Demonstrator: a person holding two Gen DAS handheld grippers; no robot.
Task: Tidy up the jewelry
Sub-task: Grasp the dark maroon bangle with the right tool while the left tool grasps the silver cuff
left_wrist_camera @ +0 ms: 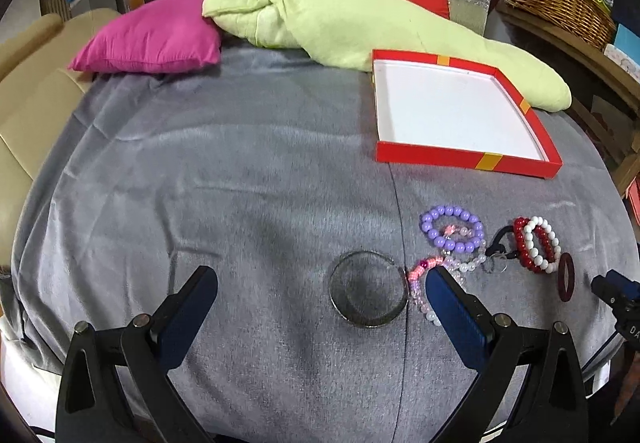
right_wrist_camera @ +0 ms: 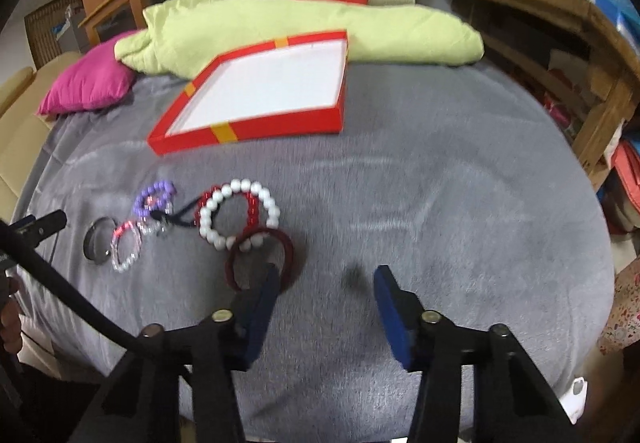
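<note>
bare grey blanket is lying open right of the bracelets. the red box and green quilt are blocking the far side.

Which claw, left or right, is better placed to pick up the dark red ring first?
Probably the right claw: the dark red ring lies just ahead of its left finger. The open left claw frames the clear bangle instead.

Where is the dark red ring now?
In the right wrist view, the dark red ring lies on the grey cloth, just below the white bead bracelet.
</note>
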